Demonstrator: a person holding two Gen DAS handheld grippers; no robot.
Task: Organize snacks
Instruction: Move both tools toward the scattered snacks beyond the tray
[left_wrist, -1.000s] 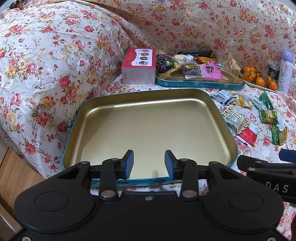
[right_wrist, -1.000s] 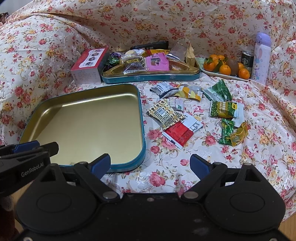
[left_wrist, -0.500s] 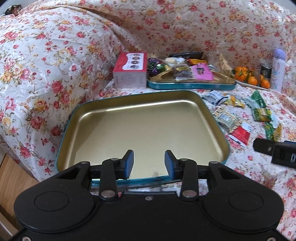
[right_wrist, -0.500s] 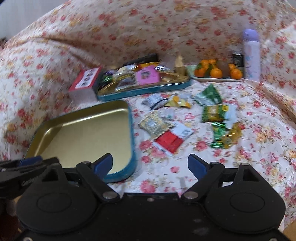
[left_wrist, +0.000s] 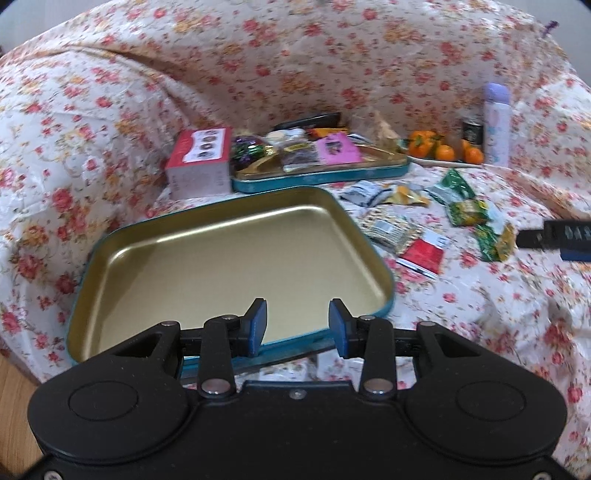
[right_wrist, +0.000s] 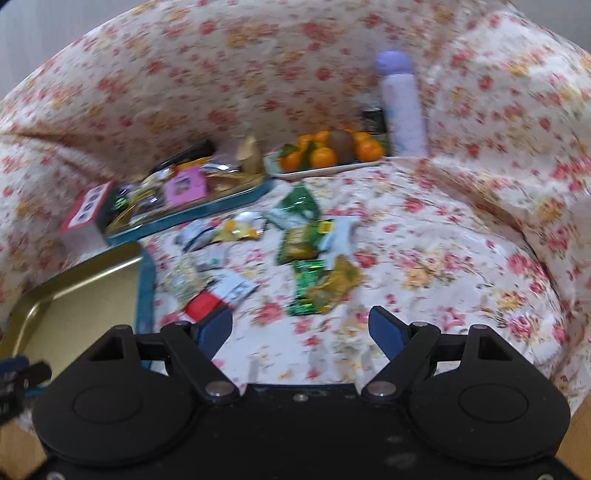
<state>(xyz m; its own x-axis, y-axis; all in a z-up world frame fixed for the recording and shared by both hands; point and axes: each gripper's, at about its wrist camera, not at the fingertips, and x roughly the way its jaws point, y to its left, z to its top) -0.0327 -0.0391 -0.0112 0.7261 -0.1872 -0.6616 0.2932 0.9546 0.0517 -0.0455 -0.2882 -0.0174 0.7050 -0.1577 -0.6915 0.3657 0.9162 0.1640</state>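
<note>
An empty gold tin tray with a teal rim (left_wrist: 384, 273) lies on the floral-covered sofa; it also shows at the left of the right wrist view (right_wrist: 144, 280). Loose snack packets lie to its right: a red-and-white one (left_wrist: 423, 254), green ones (left_wrist: 467, 214) (right_wrist: 306, 280), a yellow one (right_wrist: 238, 229). My left gripper (left_wrist: 297, 323) is open and empty over the tray's near rim. My right gripper (right_wrist: 301, 328) is wide open and empty, above the cloth just short of the packets.
A second teal tin full of snacks (left_wrist: 321, 173) and a red-and-white box (left_wrist: 199, 166) stand behind the tray. A plate of oranges (left_wrist: 443, 151), a small dark can (left_wrist: 472, 131) and a lilac bottle (left_wrist: 496, 123) stand at the back right. Sofa cushions rise behind and on both sides.
Both grippers have drawn back and risen, so the scene looks smaller. The right gripper has swung to the right, toward the loose packets. Neither gripper has changed its opening.
</note>
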